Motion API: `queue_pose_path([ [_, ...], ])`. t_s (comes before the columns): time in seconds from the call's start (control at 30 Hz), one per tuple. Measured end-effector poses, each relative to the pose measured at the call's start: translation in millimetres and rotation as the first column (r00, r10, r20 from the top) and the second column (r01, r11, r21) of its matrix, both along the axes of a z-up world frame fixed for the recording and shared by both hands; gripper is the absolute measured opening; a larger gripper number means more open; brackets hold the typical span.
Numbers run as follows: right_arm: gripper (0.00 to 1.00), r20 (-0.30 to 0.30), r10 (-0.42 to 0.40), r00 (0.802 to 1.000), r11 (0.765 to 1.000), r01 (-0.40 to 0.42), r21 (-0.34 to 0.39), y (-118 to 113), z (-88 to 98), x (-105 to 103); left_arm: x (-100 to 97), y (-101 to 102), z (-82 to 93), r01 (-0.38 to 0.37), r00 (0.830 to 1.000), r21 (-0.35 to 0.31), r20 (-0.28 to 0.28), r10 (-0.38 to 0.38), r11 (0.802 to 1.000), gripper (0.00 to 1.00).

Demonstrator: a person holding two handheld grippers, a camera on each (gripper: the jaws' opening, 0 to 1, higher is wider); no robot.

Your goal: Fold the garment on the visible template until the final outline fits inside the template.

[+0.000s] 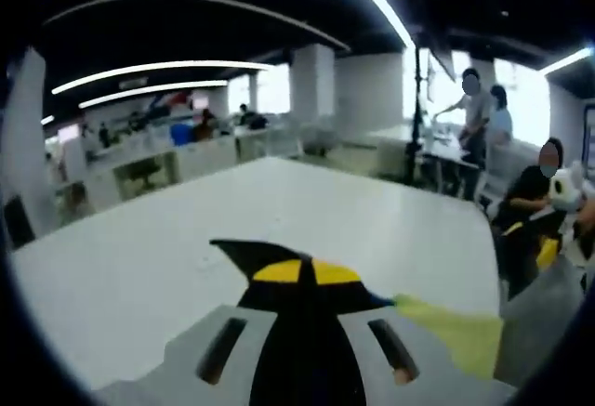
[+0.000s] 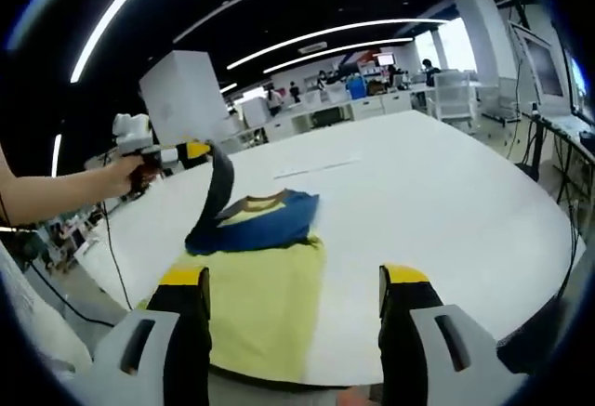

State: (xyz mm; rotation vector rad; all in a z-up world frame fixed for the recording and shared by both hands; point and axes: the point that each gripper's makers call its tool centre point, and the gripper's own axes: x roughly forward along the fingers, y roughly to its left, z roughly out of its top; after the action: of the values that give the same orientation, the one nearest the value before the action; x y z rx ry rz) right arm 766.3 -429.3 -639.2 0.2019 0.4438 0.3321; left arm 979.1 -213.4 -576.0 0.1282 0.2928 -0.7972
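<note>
garment: yellow body with blue top, laid flat on white table, near edge | dark sleeve lifted clear of the table, pinched at its end by left gripper held in a hand | right gripper: jaws spread wide, nothing held, poised over yellow part | people seen beyond table

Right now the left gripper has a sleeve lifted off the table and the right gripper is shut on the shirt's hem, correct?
Not quite. The right gripper is open above the shirt, gripping nothing, as the right gripper view shows. The left gripper does hold the sleeve lifted off the table.
</note>
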Motion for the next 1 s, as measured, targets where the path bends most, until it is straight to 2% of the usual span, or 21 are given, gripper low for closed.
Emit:
queue_pose_path([
  [0.33,0.74,-0.007,-0.009,1.000,1.000,0.009,-0.005,-3.5,-1.9,1.0,-8.9,-22.9,-14.0,0.031,0.999,-0.021,-0.031,-0.031,0.999,0.00],
  [0.5,0.74,-0.011,-0.004,1.000,1.000,0.004,-0.003,-1.5,-3.4,1.4,-13.6,-32.3,-25.2,0.041,0.998,-0.014,-0.048,-0.042,0.999,0.00],
  [0.73,0.74,-0.017,-0.017,1.000,1.000,0.017,-0.001,-6.7,-5.2,-1.1,-23.8,-53.6,-40.3,0.101,0.993,0.014,-0.063,-0.100,0.995,0.00],
  [1.0,0.74,-0.021,-0.034,0.999,0.999,0.034,0.002,-12.8,-8.2,-4.2,-27.6,-62.3,-56.2,0.127,0.989,0.035,-0.084,-0.124,0.991,0.00],
])
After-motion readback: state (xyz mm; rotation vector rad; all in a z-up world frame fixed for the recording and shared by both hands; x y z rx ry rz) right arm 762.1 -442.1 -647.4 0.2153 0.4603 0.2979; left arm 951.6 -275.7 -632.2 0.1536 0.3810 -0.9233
